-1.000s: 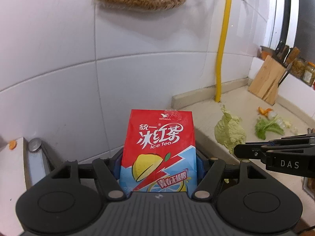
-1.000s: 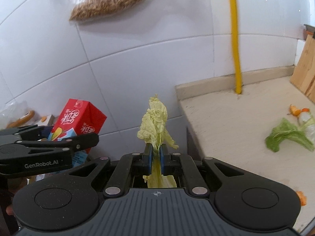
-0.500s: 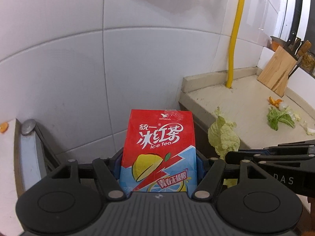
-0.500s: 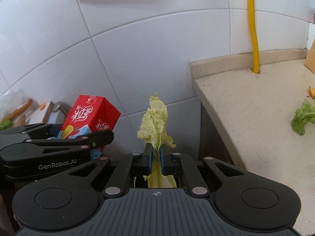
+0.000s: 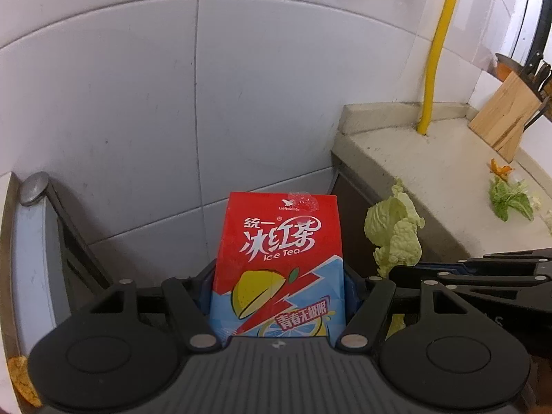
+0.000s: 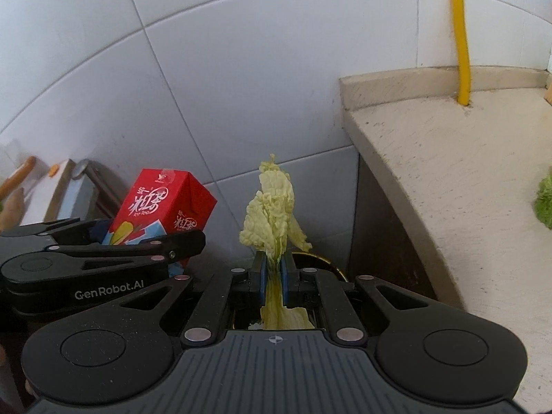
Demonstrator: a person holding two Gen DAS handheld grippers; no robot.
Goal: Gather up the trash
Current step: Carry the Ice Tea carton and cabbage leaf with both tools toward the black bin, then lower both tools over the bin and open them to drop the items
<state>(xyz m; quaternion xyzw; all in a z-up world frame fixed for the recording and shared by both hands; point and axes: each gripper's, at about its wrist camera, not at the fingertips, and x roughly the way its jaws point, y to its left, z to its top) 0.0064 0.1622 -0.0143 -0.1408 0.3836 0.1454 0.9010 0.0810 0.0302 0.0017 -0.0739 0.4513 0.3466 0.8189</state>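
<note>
White tiled wall [image 5: 138, 103] behind; beige counter [image 6: 465, 172] as landmark. Left of counter: left gripper [image 5: 277, 276], clamped on a red ice tea carton [image 5: 279, 262] held upright. Just beside counter edge: right gripper [image 6: 272, 272], pinched tight on a pale cabbage leaf [image 6: 270, 214]. On counter: yellow pipe [image 5: 434, 51], green scraps [image 5: 509, 200], orange peel [image 5: 498, 167], knife block [image 5: 507, 117].
</note>
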